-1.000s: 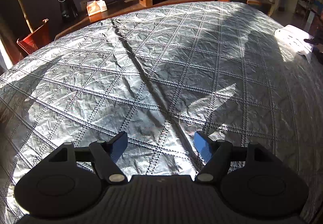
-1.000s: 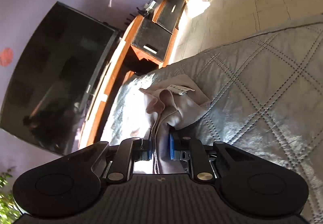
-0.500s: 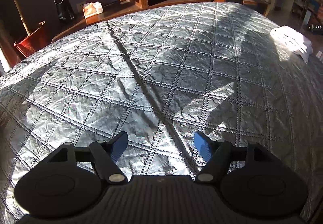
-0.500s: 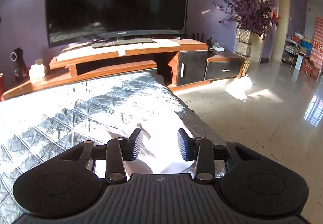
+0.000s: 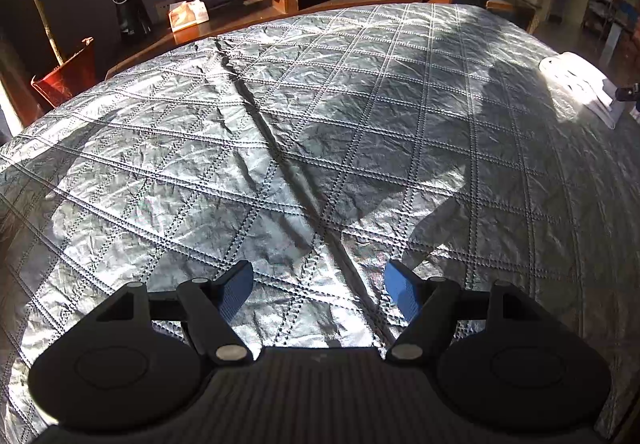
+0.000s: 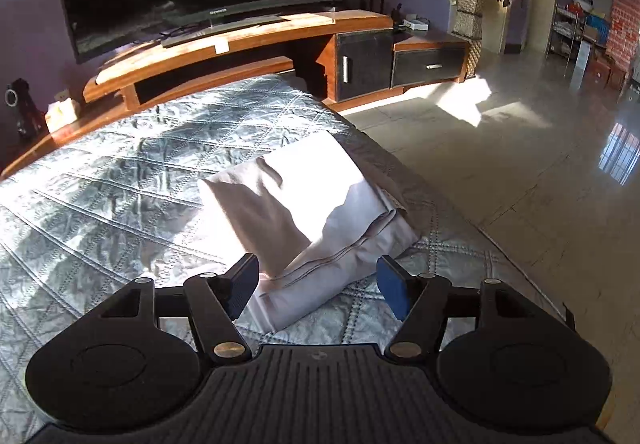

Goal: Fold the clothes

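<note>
We see the folded pale garment (image 6: 304,212) lying free near the right edge of the quilted silver cover (image 6: 120,180), our right gripper (image 6: 318,284) above its near corner with jaws just spread wide and gripping nothing, our left gripper (image 5: 318,290) likewise apart and empty over bare quilt.

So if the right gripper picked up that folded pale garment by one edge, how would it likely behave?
The folded pale garment is soft cloth in stacked layers, so it would probably droop and start unfolding. It looks light, so lifting should be easy. Pushed across the quilted cover, its lower layers might drag and bunch.
</note>
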Available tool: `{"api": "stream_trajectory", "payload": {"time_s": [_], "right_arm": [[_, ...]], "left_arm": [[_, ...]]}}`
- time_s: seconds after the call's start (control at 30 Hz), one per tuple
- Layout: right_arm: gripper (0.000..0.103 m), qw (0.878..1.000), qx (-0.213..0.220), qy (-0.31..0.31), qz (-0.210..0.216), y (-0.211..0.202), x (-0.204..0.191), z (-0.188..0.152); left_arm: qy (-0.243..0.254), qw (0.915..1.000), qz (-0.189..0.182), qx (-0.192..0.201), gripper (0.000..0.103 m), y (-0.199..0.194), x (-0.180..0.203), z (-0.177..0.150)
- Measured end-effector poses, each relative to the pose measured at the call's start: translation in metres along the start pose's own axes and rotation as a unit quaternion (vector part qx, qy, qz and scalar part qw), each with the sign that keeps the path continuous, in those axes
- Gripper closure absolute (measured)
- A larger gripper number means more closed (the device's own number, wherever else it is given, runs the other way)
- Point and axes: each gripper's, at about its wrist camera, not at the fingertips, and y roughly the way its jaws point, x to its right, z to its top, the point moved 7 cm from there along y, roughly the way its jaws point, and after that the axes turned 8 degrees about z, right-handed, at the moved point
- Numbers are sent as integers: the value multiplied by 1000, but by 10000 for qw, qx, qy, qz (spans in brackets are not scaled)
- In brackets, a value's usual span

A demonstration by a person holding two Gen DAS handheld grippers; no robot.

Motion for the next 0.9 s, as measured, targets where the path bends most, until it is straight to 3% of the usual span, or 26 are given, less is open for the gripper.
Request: {"api": "stream_trajectory", "payload": {"time_s": [0.13,0.23,0.4,0.5,0.6,0.7,0.77,0.83,0.9], "right_arm": [[15,9990,-98,-211,390,-67,-48,-46],[11,9976,-215,-400,526,-112,-82,-83],[11,9979,117,-417,491,-181,-110,-117],[11,9992,89,-385,-50,-206,-107,-125],[11,9988,192,-235,-388,-229,-96,-119],[11,9973,500,144,-513,-262,-79,-108],[7,9957,631,323,-600,-278,-64,-110],[6,9935,756,487,-691,-293,-49,-112],[2,9914,1005,328,-774,-313,-45,-114]], "left_arm": [[83,9997,19,227,35,-32,12,-8],[45,9994,-26,347,30,-61,24,-19],[-534,9982,-154,224,23,-119,56,-58],[-860,9952,-407,241,22,-159,85,-75],[-563,9950,-685,461,17,-199,120,-79],[-118,9980,-331,527,2,-228,146,-74],[-97,9987,-183,470,1,-242,155,-71],[-165,9966,-561,589,1,-264,165,-67],[-275,9911,-829,1009,1,-288,172,-66]]}}
